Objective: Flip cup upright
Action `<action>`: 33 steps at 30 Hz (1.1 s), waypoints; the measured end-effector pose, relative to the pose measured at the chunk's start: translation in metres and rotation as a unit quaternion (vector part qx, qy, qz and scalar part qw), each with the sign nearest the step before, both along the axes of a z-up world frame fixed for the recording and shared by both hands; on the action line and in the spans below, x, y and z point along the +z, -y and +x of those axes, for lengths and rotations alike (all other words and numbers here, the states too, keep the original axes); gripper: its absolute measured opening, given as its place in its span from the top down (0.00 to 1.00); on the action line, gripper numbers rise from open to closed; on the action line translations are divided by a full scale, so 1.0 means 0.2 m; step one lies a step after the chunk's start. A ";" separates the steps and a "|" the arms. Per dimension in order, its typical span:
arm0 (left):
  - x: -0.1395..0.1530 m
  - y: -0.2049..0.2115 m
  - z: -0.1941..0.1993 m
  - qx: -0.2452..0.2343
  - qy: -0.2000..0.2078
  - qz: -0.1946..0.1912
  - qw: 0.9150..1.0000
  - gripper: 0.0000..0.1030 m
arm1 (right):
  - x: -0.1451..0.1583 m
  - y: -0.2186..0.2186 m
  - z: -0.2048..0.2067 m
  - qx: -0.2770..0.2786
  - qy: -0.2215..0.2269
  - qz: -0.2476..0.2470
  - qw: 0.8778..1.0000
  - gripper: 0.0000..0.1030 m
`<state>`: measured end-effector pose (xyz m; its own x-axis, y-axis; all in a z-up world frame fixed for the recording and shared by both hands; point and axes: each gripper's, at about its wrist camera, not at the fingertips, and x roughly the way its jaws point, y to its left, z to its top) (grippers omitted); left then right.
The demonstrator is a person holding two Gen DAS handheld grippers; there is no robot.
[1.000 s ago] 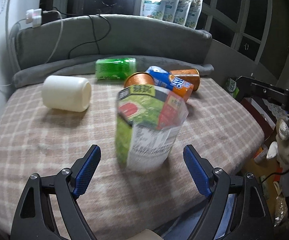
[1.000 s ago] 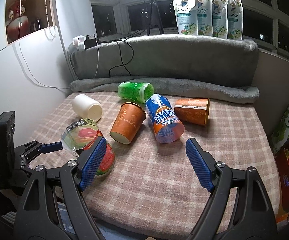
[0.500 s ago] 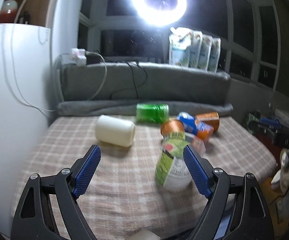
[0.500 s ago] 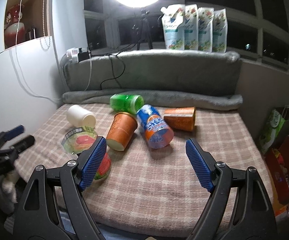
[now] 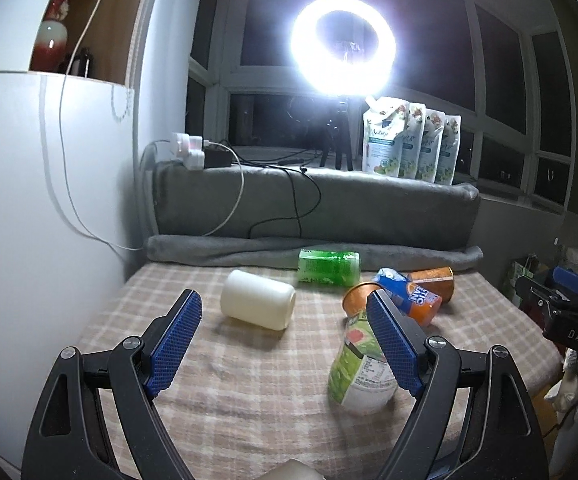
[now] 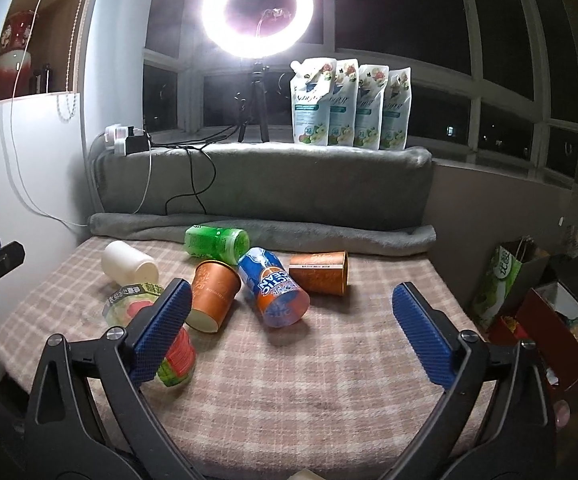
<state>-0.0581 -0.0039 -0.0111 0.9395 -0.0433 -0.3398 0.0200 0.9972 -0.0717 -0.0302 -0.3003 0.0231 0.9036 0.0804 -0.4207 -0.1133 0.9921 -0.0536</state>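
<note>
A green-and-red printed cup (image 5: 355, 372) stands upright on the checked cloth (image 5: 249, 392), sealed top up, partly behind my left gripper's right finger. It also shows at the left of the right wrist view (image 6: 177, 354), behind that gripper's left finger. My left gripper (image 5: 285, 344) is open and empty, back from the cup. My right gripper (image 6: 293, 332) is open and empty above the cloth's front. A cream cup (image 5: 257, 305), a green cup (image 5: 329, 267), two orange cups (image 6: 213, 294) (image 6: 319, 272) and a blue-orange cup (image 6: 275, 286) lie on their sides.
A grey cushion (image 6: 265, 188) and rolled blanket back the cloth. A white wall (image 5: 29, 220) with cables is at the left. A ring light (image 6: 257, 8) and several pouches (image 6: 349, 104) stand on the sill. Boxes and bags (image 6: 537, 304) sit at the right.
My left gripper has drawn back and up from the printed cup, which now stands free. My right gripper has also pulled back and tilted up.
</note>
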 end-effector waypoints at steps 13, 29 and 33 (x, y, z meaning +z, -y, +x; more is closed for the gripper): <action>0.01 0.00 -0.01 0.000 0.003 0.000 1.000 0.16 | 0.00 0.01 0.00 -0.010 0.005 0.003 1.000 0.01; 0.00 0.01 0.00 0.000 -0.002 -0.003 1.000 0.16 | 0.00 0.04 0.01 -0.017 0.007 0.005 1.000 0.01; 0.00 0.01 0.00 0.000 -0.002 -0.004 1.000 0.16 | -0.01 0.04 0.01 -0.017 0.006 0.005 1.000 0.01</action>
<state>-0.0582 -0.0056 -0.0112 0.9385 -0.0453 -0.3423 0.0191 0.9967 -0.0795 -0.0288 -0.3077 0.0217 0.9107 0.0545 -0.4094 -0.0799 0.9958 -0.0452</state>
